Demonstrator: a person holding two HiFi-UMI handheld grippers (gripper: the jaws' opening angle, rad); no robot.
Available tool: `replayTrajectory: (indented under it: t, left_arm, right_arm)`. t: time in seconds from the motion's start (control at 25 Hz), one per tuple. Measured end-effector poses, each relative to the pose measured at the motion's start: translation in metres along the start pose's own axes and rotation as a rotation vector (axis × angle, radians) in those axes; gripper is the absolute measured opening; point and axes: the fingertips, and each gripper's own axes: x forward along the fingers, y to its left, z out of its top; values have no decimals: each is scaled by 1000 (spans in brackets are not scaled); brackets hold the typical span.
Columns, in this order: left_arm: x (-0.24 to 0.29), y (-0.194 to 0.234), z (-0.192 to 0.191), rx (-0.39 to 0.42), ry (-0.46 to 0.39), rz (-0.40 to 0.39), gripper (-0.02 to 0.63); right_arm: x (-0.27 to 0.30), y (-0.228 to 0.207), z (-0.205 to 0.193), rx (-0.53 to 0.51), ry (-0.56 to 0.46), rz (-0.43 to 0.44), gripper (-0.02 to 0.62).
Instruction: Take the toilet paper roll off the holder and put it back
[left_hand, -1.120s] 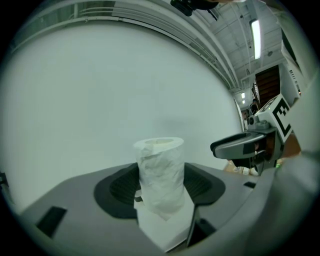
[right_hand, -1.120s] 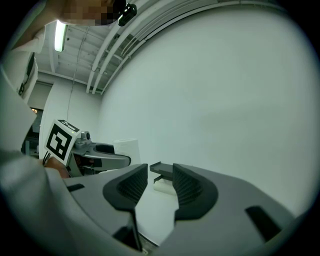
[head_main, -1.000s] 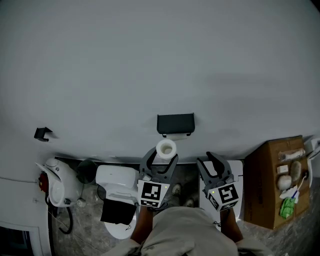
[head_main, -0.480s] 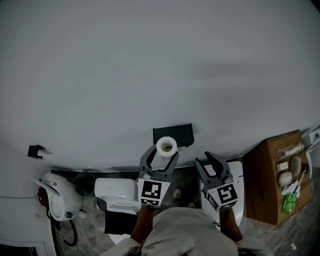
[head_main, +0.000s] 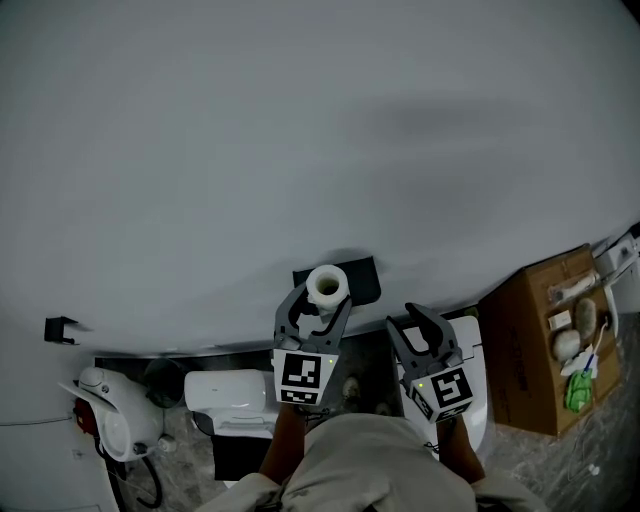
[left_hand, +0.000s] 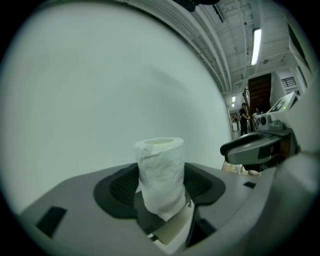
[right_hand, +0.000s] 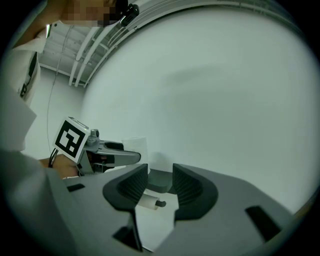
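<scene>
1. Pale grey wall ahead as background. Note the black holder (head_main: 365, 280) fixed to it, above a tiled floor with a toilet (head_main: 228, 392) at left and a cardboard box (head_main: 535, 345) at right.
2. Check the left claw (head_main: 320, 305): clenched on the toilet paper roll (head_main: 326, 284), gripping its lower body, with the roll upright and the core opening facing up.
3. Check the right claw (head_main: 422, 335): released, nothing gripped, held just right of the left claw and below the holder.
4. Compare with one second back: roll then seen clear below the holder. Half a second back: overlapping its lower left corner. Now: lying across the holder's front, left of its middle.
5. Read as follows: removal done, return leg under way, roll raised to holder height. Depth between roll and holder not readable from these views, so contact unconfirmed.
6. Treat seating as not yet done. Next, by judgement: align the core with the holder's bar before releasing the left claw. Bar not visible in any view.
</scene>
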Motion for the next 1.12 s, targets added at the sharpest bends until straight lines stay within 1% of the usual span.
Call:
replayTrajectory:
  t: [0.32, 0.44, 0.68, 0.96, 1.12]
  left_arm:
    - [17, 6, -5, 16, 29, 9, 285]
    - [19, 7, -11, 32, 51, 21, 287]
    - [20, 7, -18, 42, 68, 22, 296]
    - [11, 9, -7, 48, 37, 56, 311]
    - [-2, 10, 0, 31, 4, 91, 311]
  right_arm:
    - [4, -5, -2, 2, 13, -21, 153]
    - [6, -6, -2, -4, 20, -21, 153]
    - [5, -5, -6, 0, 30, -12, 153]
    - [4, -5, -2, -8, 19, 12, 153]
    - [2, -2, 1, -21, 14, 35, 153]
